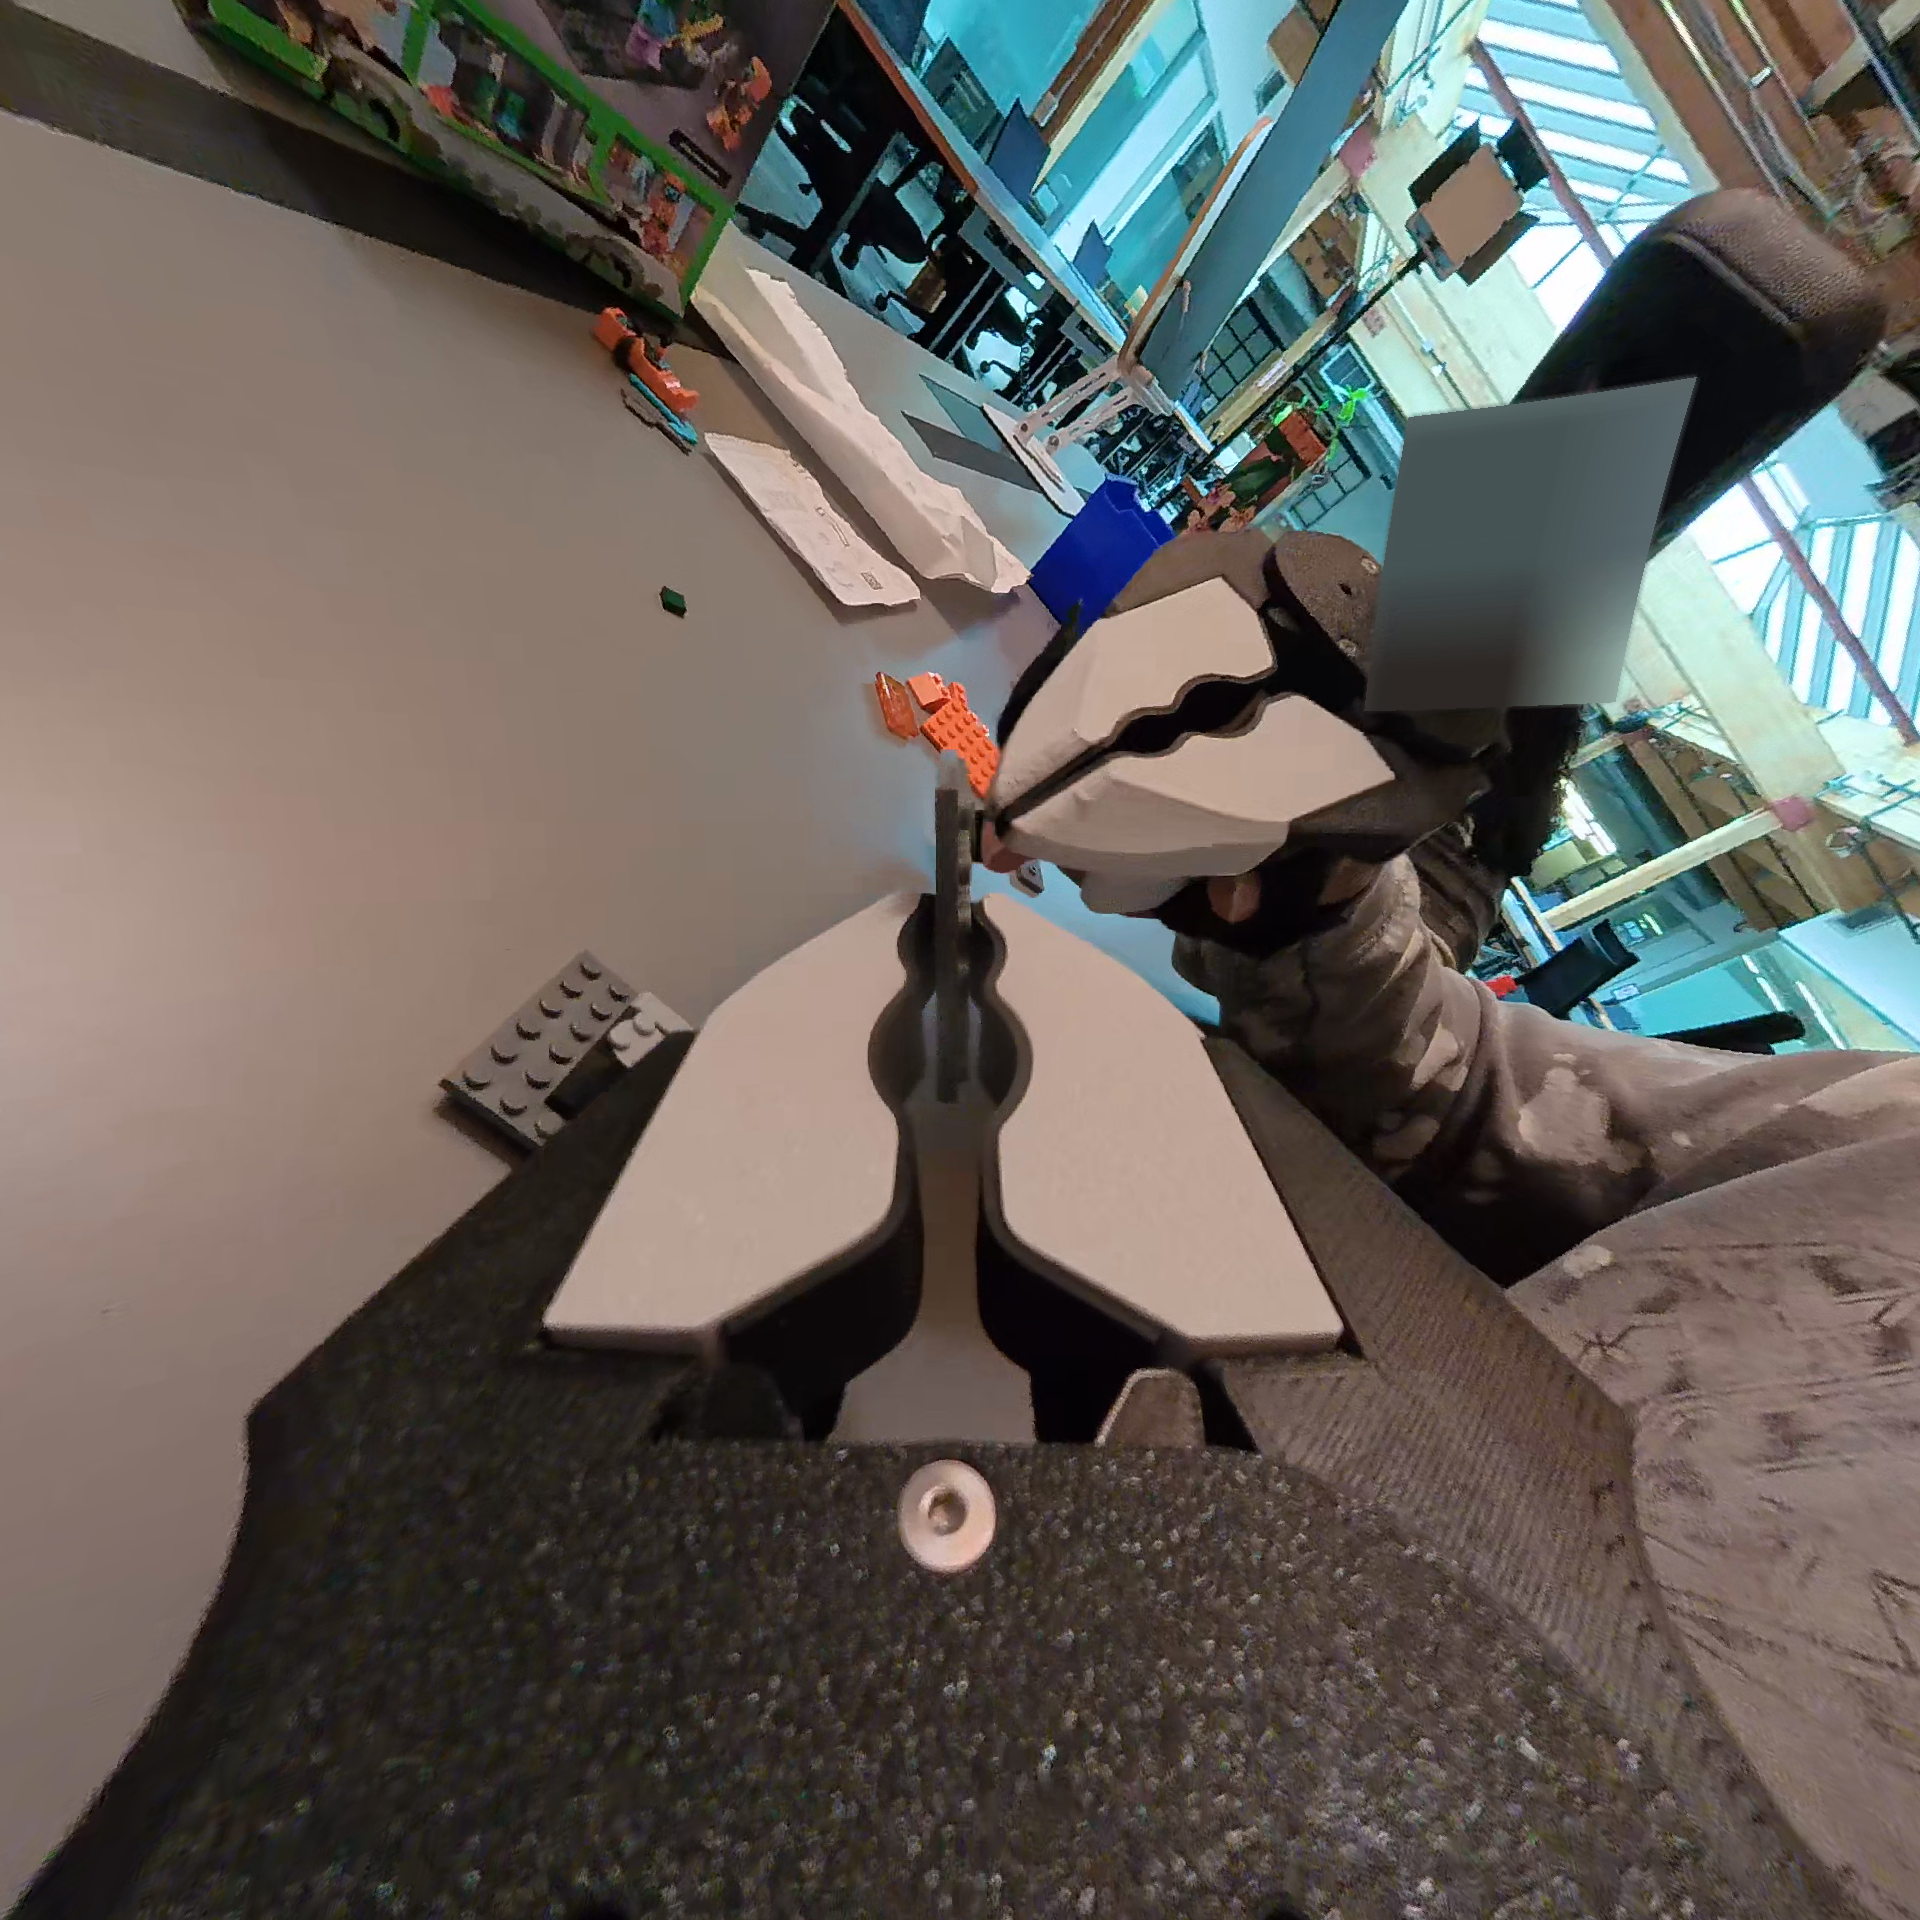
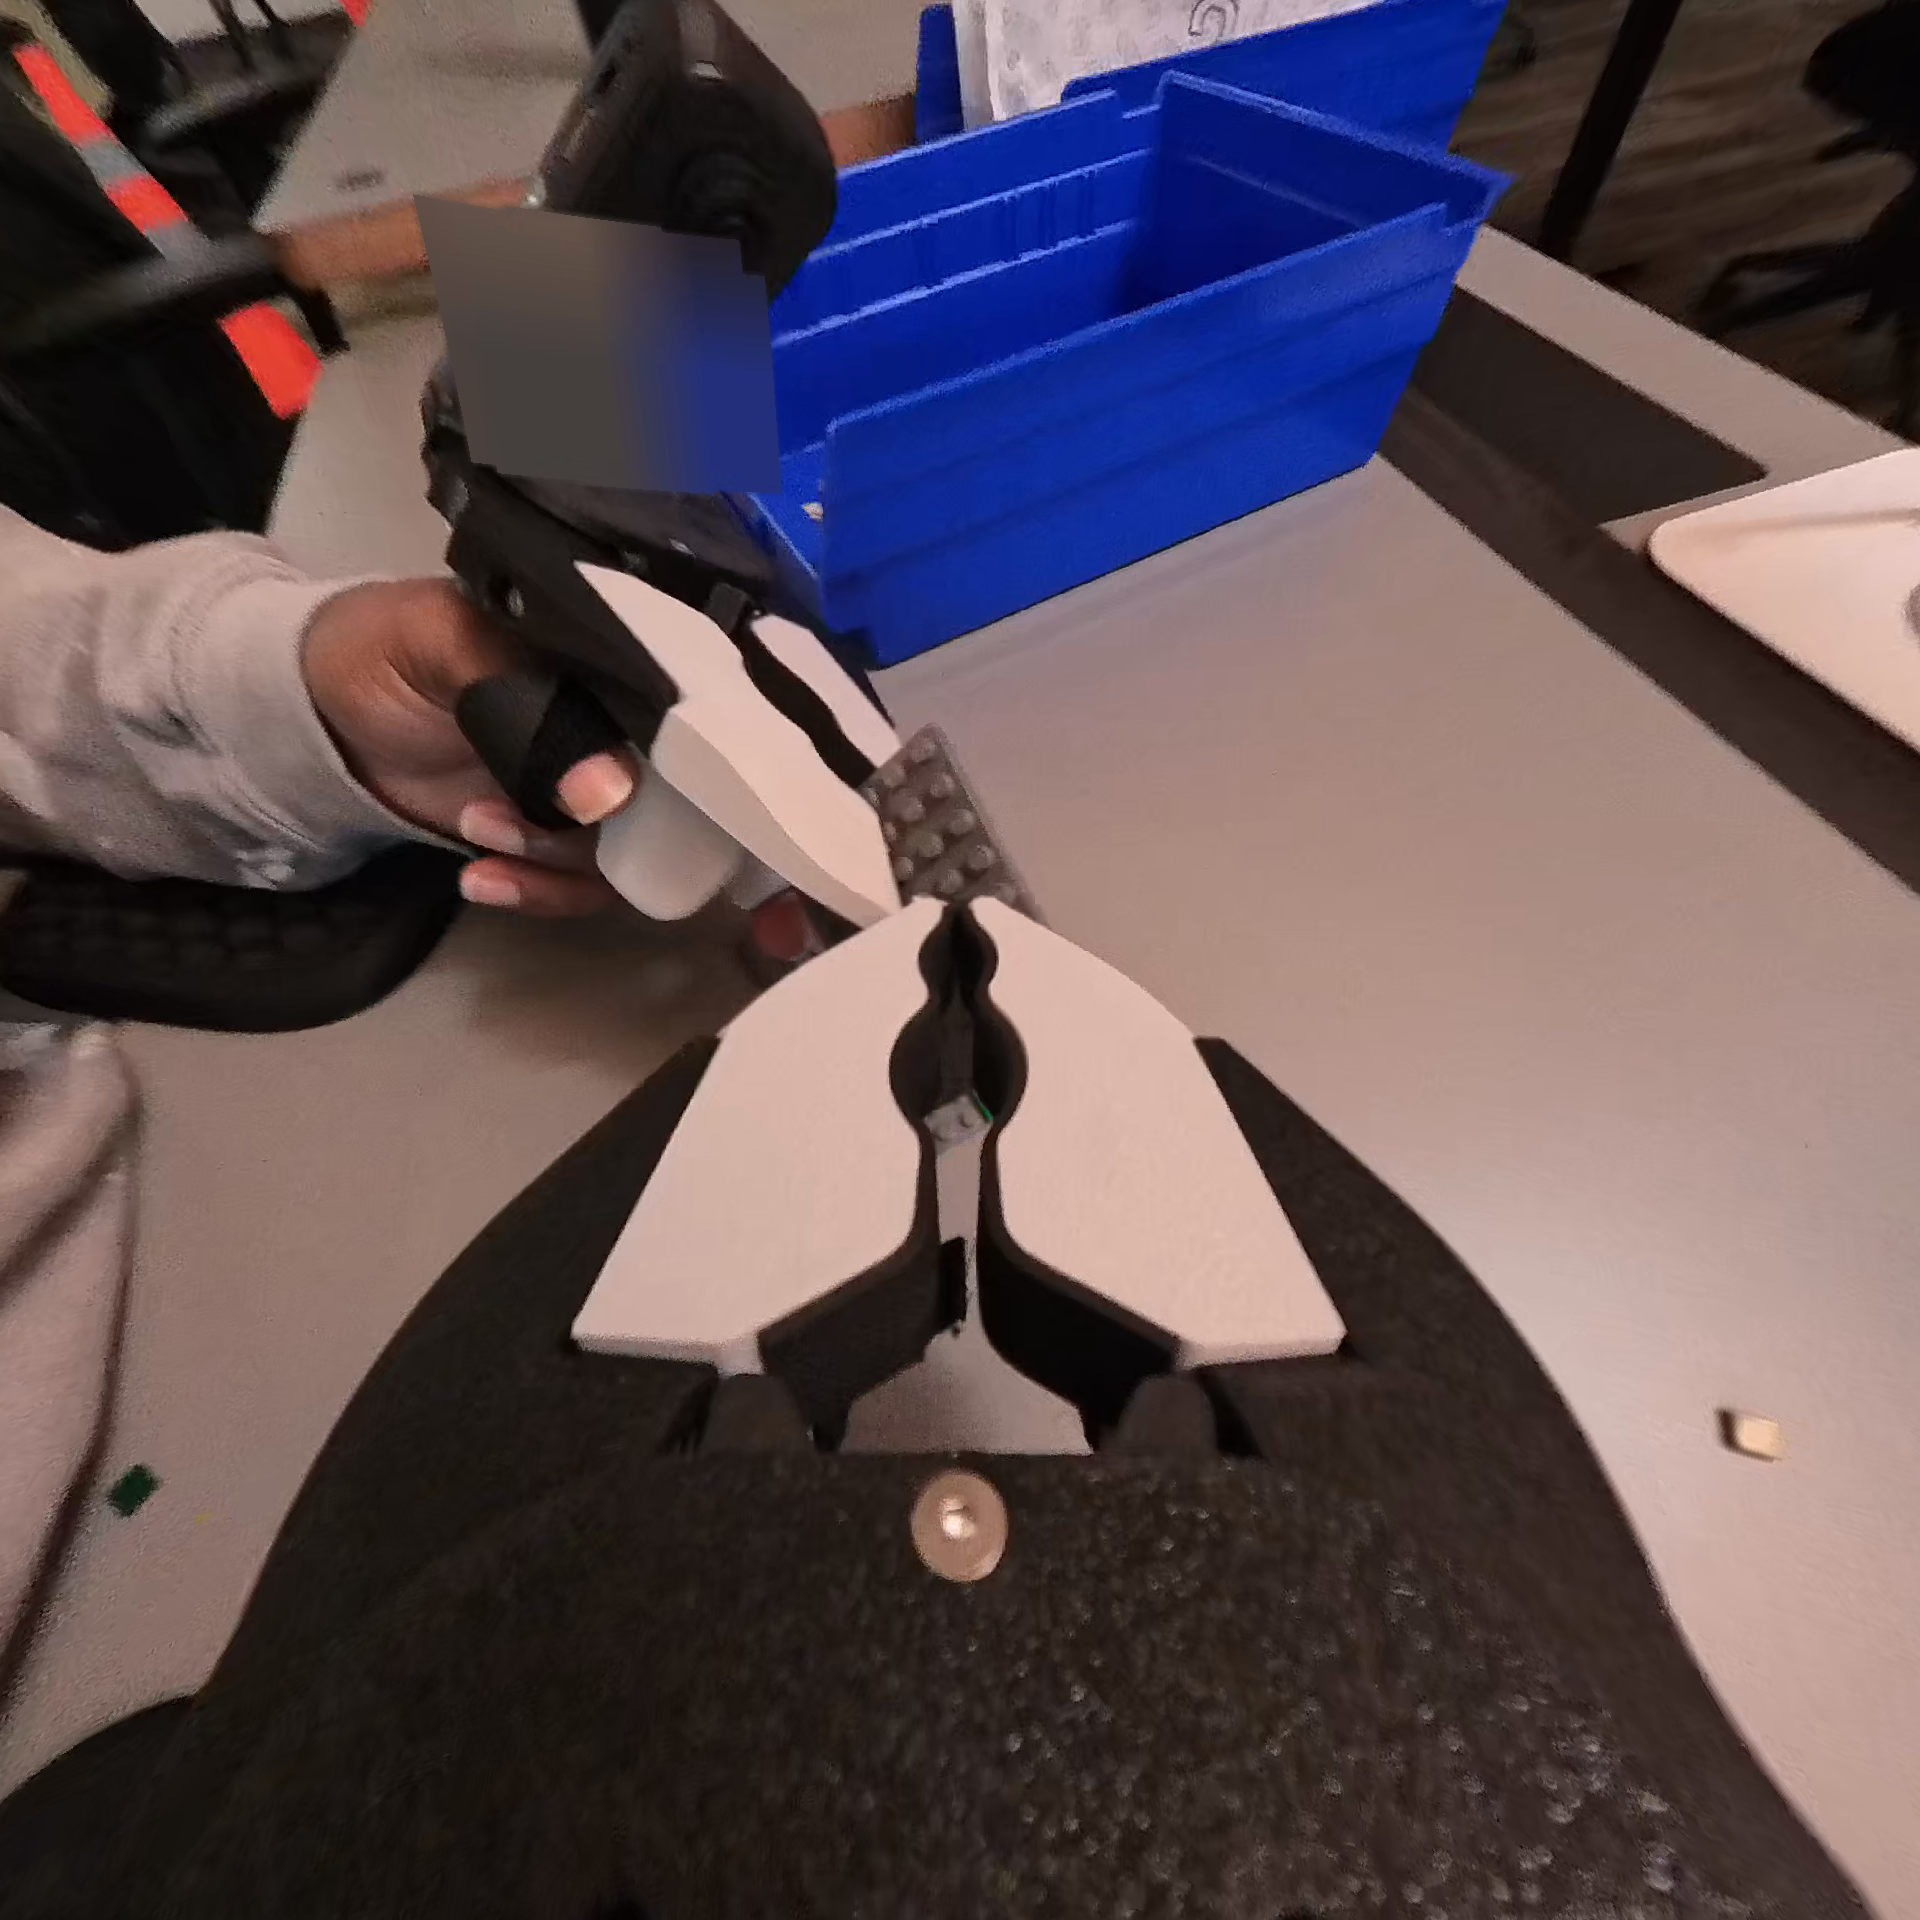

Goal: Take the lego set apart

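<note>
A thin dark grey studded plate (image 1: 950,852) is held off the table, edge-on between my left gripper's (image 1: 951,906) shut fingers. In the right wrist view its studded face (image 2: 940,821) shows, gripped by the left gripper (image 2: 883,826). My right gripper (image 2: 957,916) is shut at the plate's near corner, with a thin dark part running back between its jaws. In the left wrist view the right gripper (image 1: 992,823) meets the plate's far end from the right. What exactly its tips pinch is hidden.
A second grey studded plate (image 1: 551,1039) lies on the grey table (image 1: 312,623) left of my left gripper. Loose orange pieces (image 1: 935,717) and a small green piece (image 1: 672,598) lie farther off. A blue bin (image 2: 1122,364), paper sheets (image 1: 831,436) and the set's box (image 1: 499,114) stand behind. Less than 4 cm separates the two grippers' tips.
</note>
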A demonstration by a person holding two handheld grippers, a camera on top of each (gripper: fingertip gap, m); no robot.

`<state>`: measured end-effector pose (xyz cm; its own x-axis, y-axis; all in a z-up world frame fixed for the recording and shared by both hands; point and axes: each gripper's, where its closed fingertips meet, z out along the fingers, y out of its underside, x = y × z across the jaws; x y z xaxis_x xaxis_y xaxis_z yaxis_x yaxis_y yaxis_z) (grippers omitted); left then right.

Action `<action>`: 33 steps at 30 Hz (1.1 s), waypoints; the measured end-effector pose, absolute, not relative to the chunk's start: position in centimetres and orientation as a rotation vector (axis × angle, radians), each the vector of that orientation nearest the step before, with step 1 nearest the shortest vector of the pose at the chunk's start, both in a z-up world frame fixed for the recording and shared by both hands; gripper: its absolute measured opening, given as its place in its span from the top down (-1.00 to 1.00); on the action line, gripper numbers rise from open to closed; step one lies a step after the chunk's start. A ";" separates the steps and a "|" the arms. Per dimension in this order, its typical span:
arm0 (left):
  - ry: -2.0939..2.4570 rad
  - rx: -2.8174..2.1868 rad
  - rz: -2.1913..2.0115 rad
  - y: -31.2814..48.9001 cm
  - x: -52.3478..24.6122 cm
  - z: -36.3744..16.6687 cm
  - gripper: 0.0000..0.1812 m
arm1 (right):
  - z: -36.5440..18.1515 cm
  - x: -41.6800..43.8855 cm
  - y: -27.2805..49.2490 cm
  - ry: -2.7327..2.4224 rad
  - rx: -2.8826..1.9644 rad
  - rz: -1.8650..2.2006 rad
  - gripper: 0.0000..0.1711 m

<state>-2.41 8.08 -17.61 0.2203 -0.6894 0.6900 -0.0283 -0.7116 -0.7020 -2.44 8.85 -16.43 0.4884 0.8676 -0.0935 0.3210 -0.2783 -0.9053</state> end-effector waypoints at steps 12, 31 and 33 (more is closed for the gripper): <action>0.684 -1.940 -1.518 8.1 -2.4 -17.8 0.94 | -15.1 -1.6 9.2 -1.194 -1.753 0.658 0.82; 0.702 -1.919 -1.483 8.7 -2.6 -17.6 0.94 | -16.3 -2.6 8.7 -1.173 -1.782 1.218 0.88; 0.700 -1.919 -1.484 8.6 -2.6 -17.6 0.94 | -16.4 -2.7 8.5 -1.169 -1.778 1.208 0.89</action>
<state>-2.56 8.64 -17.60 0.2332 -0.7224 0.6510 -0.0429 -0.6764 -0.7353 -2.71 8.54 -16.39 0.1657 0.9299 -0.3285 0.2982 -0.3647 -0.8821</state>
